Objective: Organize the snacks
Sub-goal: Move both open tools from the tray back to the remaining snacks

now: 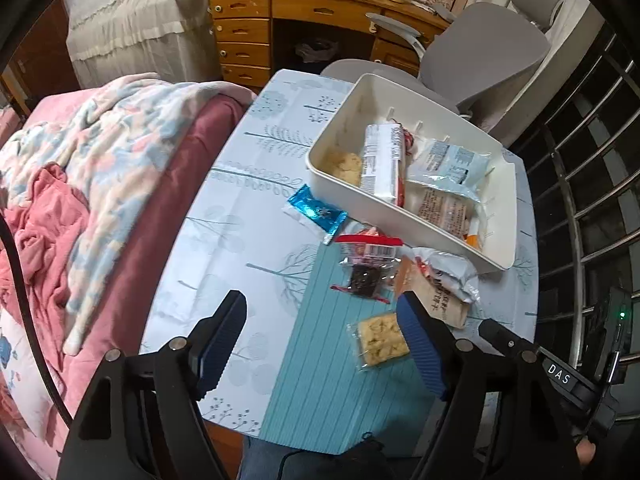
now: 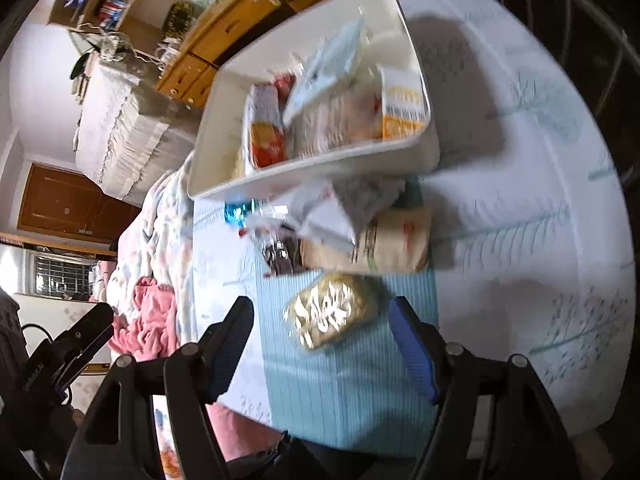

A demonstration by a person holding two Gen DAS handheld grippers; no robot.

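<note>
Clear-wrapped cracker pack (image 1: 378, 339) — pale, square, flat on the teal mat (image 1: 320, 380) — both claws wide, holding nothing.

Bin (image 1: 496, 256) on far right part of bench (image 1: 240, 216), several packets in it; mat (image 1: 320, 380) on bench near edge; cracker pack (image 1: 382, 340) on mat; dark-snack bag (image 1: 366, 268) at mat's far edge, behind cracker pack; crumpled bag (image 1: 444, 280) right of it, touching bin's near wall; foil packet (image 1: 316, 212) on bench left of bin; bed (image 1: 100, 184) left of bench; desk (image 1: 304, 12) and chair (image 1: 480, 52) behind bench.
</note>
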